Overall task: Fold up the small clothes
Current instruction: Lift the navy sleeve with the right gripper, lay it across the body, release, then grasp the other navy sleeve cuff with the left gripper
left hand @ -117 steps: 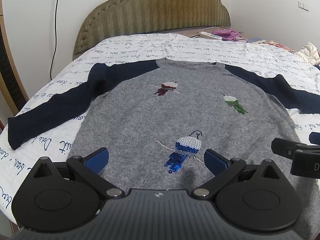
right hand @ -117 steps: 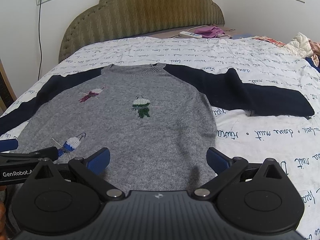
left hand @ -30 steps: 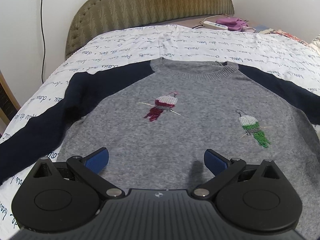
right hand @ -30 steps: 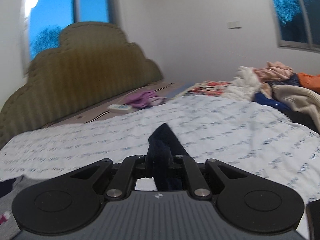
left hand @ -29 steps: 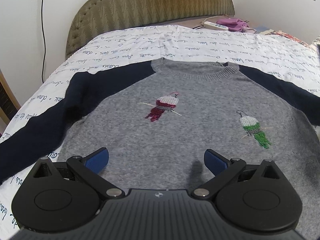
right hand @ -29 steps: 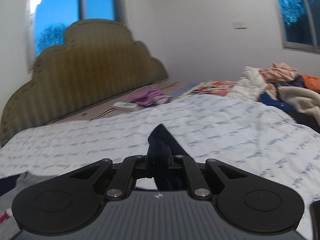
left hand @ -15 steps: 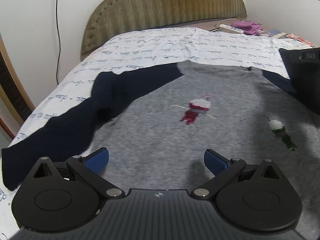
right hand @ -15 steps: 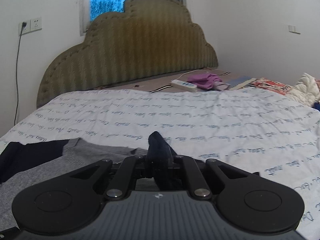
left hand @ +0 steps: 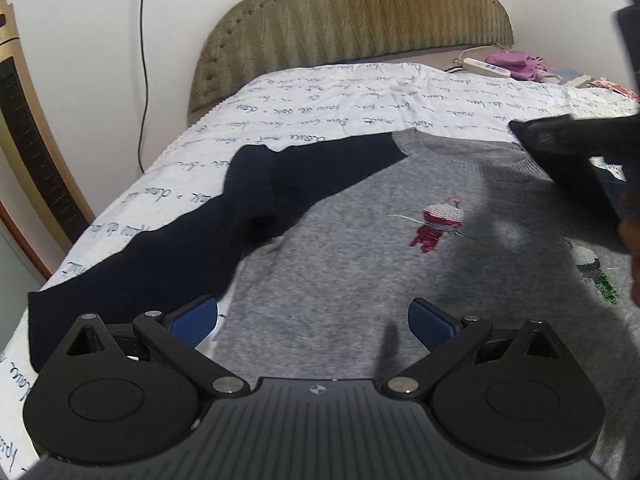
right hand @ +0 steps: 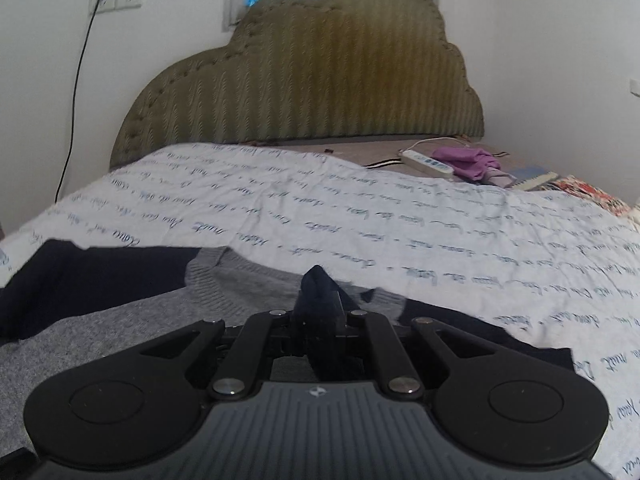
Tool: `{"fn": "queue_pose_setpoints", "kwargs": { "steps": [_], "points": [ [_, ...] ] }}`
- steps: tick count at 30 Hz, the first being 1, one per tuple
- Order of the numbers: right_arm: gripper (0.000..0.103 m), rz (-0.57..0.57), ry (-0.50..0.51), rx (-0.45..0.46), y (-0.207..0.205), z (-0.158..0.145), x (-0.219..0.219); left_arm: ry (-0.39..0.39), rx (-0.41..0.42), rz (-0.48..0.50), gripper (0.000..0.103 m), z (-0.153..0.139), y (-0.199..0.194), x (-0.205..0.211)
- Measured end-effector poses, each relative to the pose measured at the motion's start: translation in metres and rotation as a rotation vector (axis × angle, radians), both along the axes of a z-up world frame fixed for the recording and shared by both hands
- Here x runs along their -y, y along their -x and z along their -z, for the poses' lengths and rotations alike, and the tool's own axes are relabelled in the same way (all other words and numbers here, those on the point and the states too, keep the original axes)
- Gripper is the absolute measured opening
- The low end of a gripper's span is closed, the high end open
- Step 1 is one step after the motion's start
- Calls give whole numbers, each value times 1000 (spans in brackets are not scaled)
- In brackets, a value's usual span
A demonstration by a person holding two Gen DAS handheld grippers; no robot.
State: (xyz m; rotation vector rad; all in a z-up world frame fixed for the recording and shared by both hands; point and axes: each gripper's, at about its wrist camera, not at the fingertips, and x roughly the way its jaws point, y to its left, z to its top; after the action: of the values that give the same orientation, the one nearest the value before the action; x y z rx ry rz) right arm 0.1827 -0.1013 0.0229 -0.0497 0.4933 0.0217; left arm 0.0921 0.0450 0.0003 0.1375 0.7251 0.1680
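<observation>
Only the first fold is begun: the right sleeve (right hand: 320,292) is clamped in the right gripper (right hand: 318,320) over the sweater (left hand: 360,264), while the left sleeve (left hand: 160,248) is left spread and the left gripper (left hand: 312,316) is held with jaws apart.

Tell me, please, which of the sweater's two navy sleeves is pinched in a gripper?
The right navy sleeve of the grey knitted sweater: the right gripper is shut on it. The left navy sleeve lies loose on the bed.
</observation>
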Motion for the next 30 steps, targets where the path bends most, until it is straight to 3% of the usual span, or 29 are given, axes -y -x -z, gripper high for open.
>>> {"fn": "queue_pose_setpoints", "kwargs": {
  "steps": [10,17,21,23,24,25,27,30],
  "points": [
    [9,-109,85,-31,-26,15,-65,21,22,-99,103,-9,10,-39],
    [10,-163,82,-91,-31,28,-79,21,37,-183,103,-11,21,-57],
    [25,-186,34,-154,-35,35,-78,-10,12,-224,103,-9,26,-62],
    [45,-203,-34,-155,-30,30,-73,3,4,-239,103,-8,29,-69],
    [64,-222,-78,-151,-26,26,-69,12,-1,-249,103,-7,30,-73],
    [69,-245,-123,-139,-22,22,-65,22,-7,-266,103,-6,31,-78],
    [69,-276,-185,-124,-14,16,-60,44,-12,-306,103,-4,35,-89],
    [69,-296,-246,-192,-17,17,-57,87,-26,-359,103,-3,39,-104]
  ]
}}
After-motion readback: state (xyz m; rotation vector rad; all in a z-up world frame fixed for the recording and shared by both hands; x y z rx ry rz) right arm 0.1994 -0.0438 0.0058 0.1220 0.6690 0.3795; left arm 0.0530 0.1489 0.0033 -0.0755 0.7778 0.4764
